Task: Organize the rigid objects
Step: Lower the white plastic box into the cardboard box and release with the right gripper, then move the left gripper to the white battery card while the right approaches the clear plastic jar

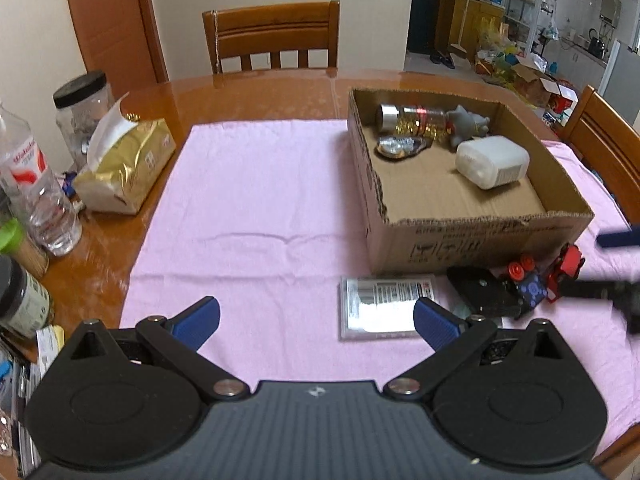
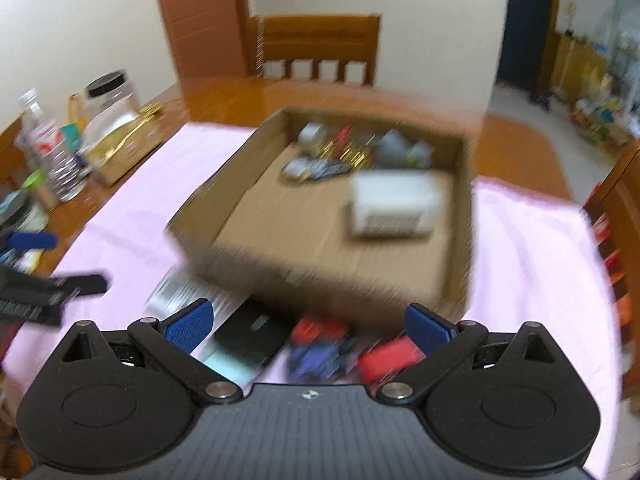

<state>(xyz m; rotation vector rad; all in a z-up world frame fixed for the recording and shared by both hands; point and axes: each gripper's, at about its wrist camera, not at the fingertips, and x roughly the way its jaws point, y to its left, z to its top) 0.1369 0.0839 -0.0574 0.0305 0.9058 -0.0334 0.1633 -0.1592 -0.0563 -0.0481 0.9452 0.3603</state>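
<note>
Right gripper (image 2: 308,330) nearer: red-and-blue plastic toy robot (image 2: 320,346) lies between its spread fingers; left gripper (image 1: 316,318) spread, empty.

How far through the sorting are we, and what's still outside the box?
Done: the cardboard box holds a glitter jar, grey toy, white container and a small tin. In hand: nothing; left gripper and right gripper have open jaws. Left: flat packet, black device, red-and-blue toy on the pink cloth.
</note>
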